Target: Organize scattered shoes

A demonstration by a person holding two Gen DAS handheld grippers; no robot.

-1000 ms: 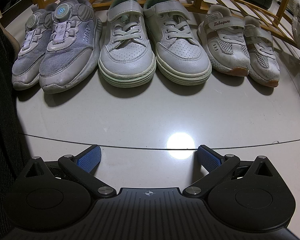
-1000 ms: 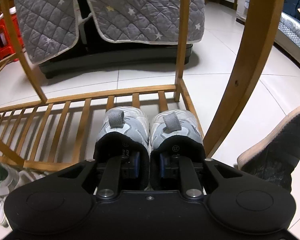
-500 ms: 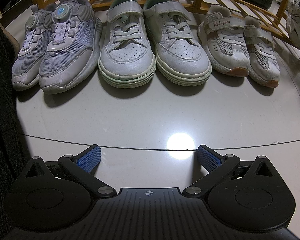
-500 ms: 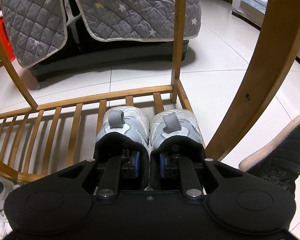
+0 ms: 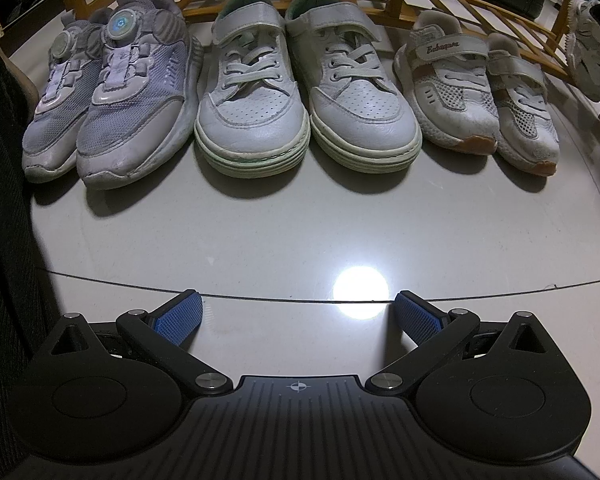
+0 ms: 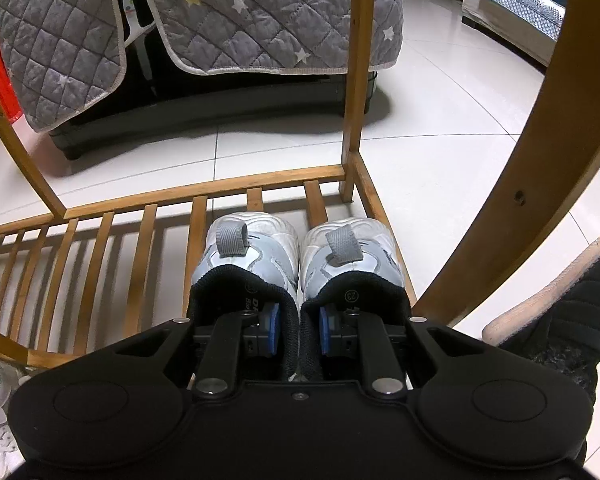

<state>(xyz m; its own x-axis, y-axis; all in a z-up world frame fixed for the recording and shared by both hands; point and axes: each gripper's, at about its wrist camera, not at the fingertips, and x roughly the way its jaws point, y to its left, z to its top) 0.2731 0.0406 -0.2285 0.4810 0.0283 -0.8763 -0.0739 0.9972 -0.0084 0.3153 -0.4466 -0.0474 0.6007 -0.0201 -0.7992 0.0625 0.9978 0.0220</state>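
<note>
Right gripper (image 6: 299, 330) clamps 2 small shoes together over the rack; left gripper (image 5: 298, 312) hangs spread above bare floor.

The right gripper tilts steeply downward, each blue pad tucked inside a collar, so its jaws pinch the 2 inner walls of the grey-and-white pair (image 6: 300, 256) between them. That pair sits heel-up, side by side and touching, at the right end of the wooden slatted rack (image 6: 100, 236), beside its corner post. Beyond stands a grey quilted cover with stars (image 6: 228, 20). The left gripper points forward and down, jaws wide apart and holding nothing, over the glossy tiled floor (image 5: 280, 232). Well ahead of its pads, 3 pairs line up toes-forward against the rack: lilac dial-lace sneakers (image 5: 112, 100), white strap sneakers (image 5: 304, 96), small mesh sneakers (image 5: 480, 92).
</note>
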